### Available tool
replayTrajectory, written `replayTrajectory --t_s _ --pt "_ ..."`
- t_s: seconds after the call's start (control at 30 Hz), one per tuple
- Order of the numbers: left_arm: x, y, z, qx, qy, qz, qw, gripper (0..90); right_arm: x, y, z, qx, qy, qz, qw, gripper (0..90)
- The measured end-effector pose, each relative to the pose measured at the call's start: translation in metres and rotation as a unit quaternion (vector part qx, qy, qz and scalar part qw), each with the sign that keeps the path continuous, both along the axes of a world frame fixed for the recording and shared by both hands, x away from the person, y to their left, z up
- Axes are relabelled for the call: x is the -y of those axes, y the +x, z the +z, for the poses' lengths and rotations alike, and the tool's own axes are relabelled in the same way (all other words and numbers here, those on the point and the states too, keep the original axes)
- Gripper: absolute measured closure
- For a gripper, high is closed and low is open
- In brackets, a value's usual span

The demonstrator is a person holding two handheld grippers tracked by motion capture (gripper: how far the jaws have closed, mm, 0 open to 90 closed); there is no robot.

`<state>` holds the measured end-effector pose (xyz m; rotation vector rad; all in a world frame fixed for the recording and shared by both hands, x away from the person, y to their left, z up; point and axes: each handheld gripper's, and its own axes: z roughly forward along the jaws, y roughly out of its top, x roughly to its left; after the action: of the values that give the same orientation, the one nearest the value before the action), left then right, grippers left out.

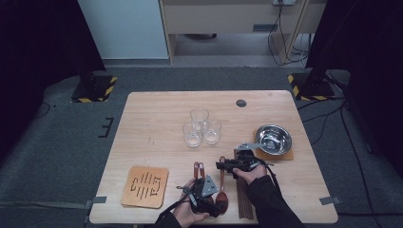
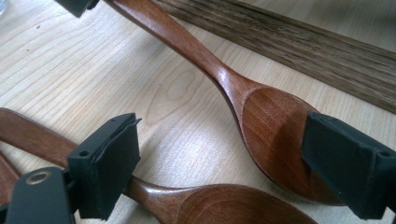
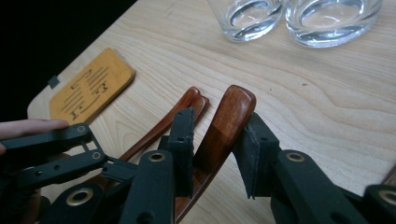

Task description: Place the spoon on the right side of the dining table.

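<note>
Right gripper (image 3: 214, 140), lower centre of its own view, has its jaws nearly closed about the spoon (image 3: 224, 126) handle; firm contact cannot be confirmed. Left gripper (image 2: 224, 168) stands part open astride the spoon's bowl (image 2: 275, 135), lower right, pads clear. Spoon rests on the table (image 1: 157, 118). Judgement: pickup begun, lift outstanding.

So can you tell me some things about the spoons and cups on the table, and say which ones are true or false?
1. Three empty glasses stand together mid-table. True.
2. The metal bowl sits on the bare table. False: it sits on a wooden mat.
3. The right gripper has a wooden spoon's handle between its jaws. True.
4. The spoons are metal. False: they are brown wood.
5. The left gripper straddles a spoon bowl. True.
</note>
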<state>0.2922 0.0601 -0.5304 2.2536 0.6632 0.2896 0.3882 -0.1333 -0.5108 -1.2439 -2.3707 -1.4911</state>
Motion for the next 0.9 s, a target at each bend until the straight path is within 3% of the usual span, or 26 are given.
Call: replayTrajectory --t_s 0.9 --pt "-0.003 0.004 0.002 0.005 -0.003 0.024 0.9997 11.7 0.008 -0.001 0.017 0.007 0.054 0.004 0.9985 78.0"
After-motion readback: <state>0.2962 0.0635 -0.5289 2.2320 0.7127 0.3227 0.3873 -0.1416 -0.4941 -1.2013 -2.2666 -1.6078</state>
